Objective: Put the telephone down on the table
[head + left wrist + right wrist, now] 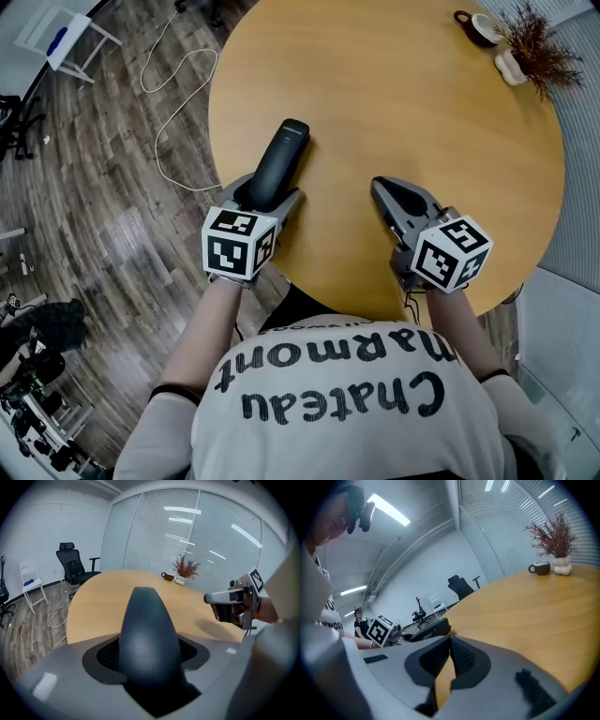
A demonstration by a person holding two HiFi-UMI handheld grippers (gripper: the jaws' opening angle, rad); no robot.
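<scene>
Counted one black cordless telephone handset [278,159], one round light-wood table [422,122], and two grey grippers: left gripper [271,196], right gripper [385,190]. At the table's far right edge stood one dark mug [477,29] and one dried-twig plant in white vase [532,49]. One black office chair [73,567] was noted.

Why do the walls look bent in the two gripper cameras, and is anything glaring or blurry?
Left gripper view: the wide-angle lens bows the blinds and leaves black corners; the telephone, very close, looks soft. Right gripper view: same bending, and a ceiling light glares. Head view: sharp, evenly lit, only faint shadows on the table.
</scene>
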